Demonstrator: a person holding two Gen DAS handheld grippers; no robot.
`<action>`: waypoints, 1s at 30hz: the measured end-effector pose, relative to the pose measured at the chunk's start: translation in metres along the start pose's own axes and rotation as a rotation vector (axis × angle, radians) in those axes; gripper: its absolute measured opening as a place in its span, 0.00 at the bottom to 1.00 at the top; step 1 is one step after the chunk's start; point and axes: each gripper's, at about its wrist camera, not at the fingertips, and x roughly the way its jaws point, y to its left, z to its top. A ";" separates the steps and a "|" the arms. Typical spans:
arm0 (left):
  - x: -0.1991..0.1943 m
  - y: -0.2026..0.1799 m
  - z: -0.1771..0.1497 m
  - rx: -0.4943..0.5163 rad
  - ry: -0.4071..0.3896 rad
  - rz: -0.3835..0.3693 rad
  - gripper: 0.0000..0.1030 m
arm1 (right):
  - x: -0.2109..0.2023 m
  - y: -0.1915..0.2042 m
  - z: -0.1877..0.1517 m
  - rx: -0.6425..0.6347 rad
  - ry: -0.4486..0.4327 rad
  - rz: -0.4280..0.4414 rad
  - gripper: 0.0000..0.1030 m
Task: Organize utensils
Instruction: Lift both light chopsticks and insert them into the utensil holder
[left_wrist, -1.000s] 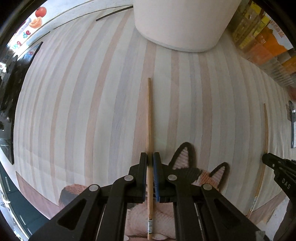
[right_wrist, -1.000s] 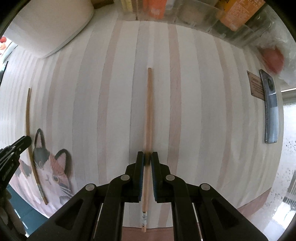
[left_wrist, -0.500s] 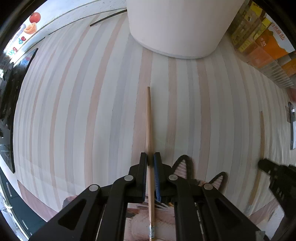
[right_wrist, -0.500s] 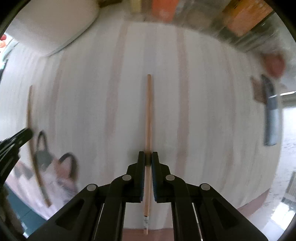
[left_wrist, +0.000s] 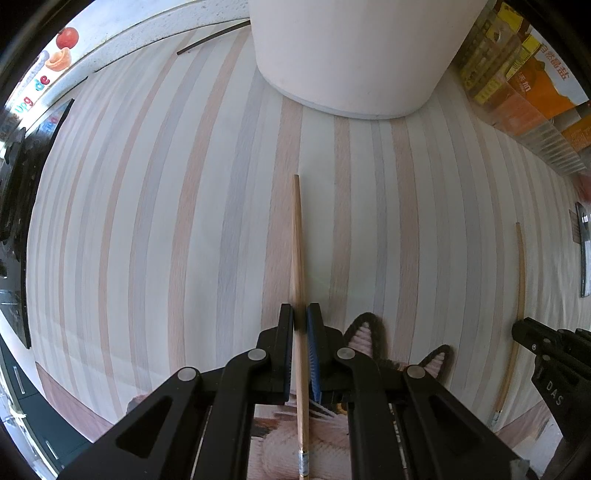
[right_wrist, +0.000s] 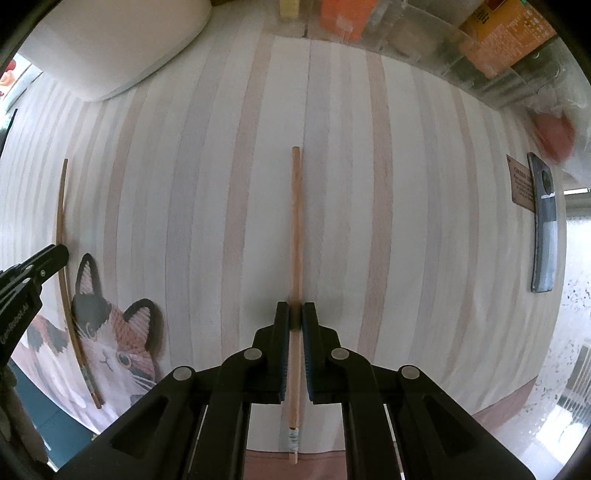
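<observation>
While both tools point straight down at the striped cloth (left_wrist: 155, 229) on the bench, each is clamped on its own wooden chopstick.

Left wrist view: left tool (left_wrist: 301, 321) pinched tight on the left chopstick (left_wrist: 297, 236), which runs straight ahead from between the pads and back under the tool body, its banded end toward the camera. A white round container (left_wrist: 362, 55) stands ahead of the stick's far tip, apart from it. Cat-ear tips of a cat picture (left_wrist: 365, 332) on the cloth peek out just right of the fingers. Far right, the other tool shows as a black tip against a thin curved stick. Only this view shows a dark flat panel at the left edge and fruit-printed lettering at upper left.

Right wrist view: right tool (right_wrist: 295, 315) closed on the right chopstick (right_wrist: 295, 229), held the same way, wrapped band at the near end. Left tool (right_wrist: 55, 254) enters at far left with its stick crossing the cat picture (right_wrist: 110, 343), here seen with its full face. Only this view shows a phone (right_wrist: 543, 229) with a small brown card beside it, well off to the right, and clear bins with orange boxes ahead.
</observation>
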 end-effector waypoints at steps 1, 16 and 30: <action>-0.001 0.000 -0.001 0.001 0.001 0.000 0.06 | 0.000 0.001 0.000 0.000 0.000 -0.003 0.09; -0.037 0.010 -0.006 0.016 -0.093 -0.001 0.05 | -0.030 0.016 -0.027 0.055 -0.146 0.096 0.07; -0.130 0.026 -0.011 -0.002 -0.330 -0.027 0.05 | -0.117 0.020 -0.035 0.049 -0.421 0.137 0.07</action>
